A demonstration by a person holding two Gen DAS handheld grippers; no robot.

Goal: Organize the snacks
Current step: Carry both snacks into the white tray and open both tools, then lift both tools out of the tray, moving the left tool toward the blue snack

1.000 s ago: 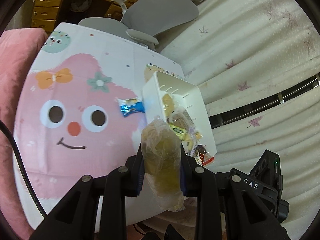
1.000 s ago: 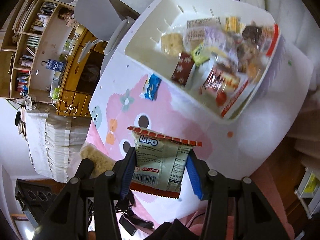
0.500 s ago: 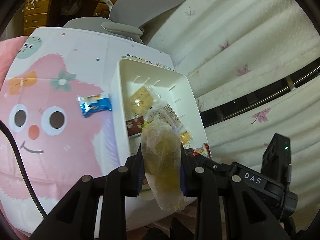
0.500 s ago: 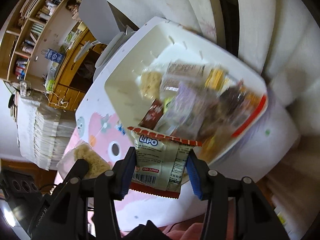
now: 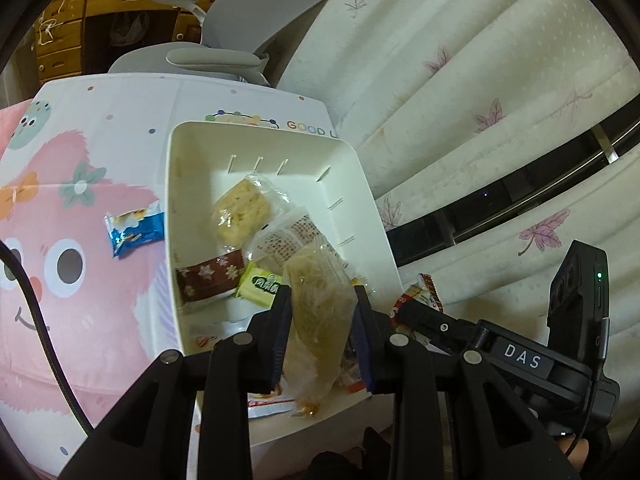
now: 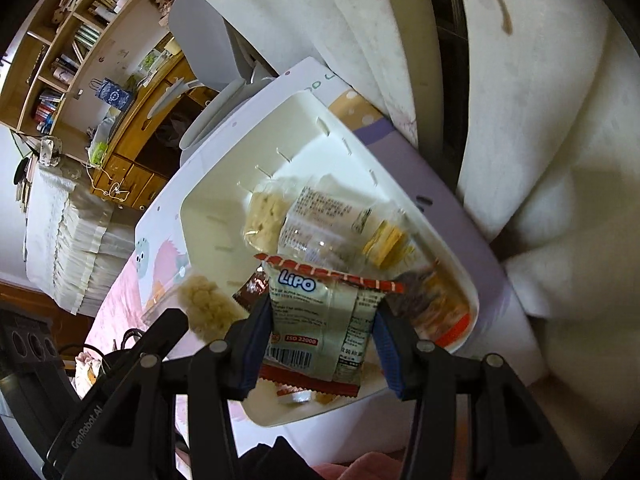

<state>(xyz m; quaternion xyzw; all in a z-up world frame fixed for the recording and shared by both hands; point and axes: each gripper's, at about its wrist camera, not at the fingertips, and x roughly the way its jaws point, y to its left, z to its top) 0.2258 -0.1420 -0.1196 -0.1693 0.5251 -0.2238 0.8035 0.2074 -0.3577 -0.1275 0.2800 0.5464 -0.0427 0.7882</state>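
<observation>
1. Clear-wrapped cake point(image 5: 318, 312) sits clamped btwn the pads of the left gripper point(image 5: 320, 334), long axis running along the fingers, top end poking past the tips, loose wrapper tail hanging near the palm side.
2. Lipo pack point(image 6: 320, 320) is pinched across its width by the right gripper point(image 6: 324, 340); pads press both side edges, red crimped top edge sticks out beyond the tips, barcode end nearer the palm.
3. Both snacks hang above the white bin point(image 5: 176, 208), i.e. bin lies straight ahead/below the fingers in both wrist views.
4. Key relation: cake is over the near part of the bin, above the pile w/ the brown snowflake bar point(image 5: 210, 276) and yellow-green pack point(image 5: 260, 286). Lipo pack is over the near-right part of the pile. Neither touches the pile as far as I can tell.
5. Far end of bin floor is bare; another clear-wrapped cake point(image 5: 242, 210) lies mid-bin.
6. Judgement: both hands equally placed for a drop; opening the jaws should let each item fall in. Right gripper body shows at the bin's right rim in left view, so hands are close, minor bump risk.
7. Blue wrapper point(image 5: 134, 230) lies outside the bin on the pink cartoon tablecloth point(image 5: 60, 320), just beside the left wall; prob. next pick, left hand nearer.
</observation>
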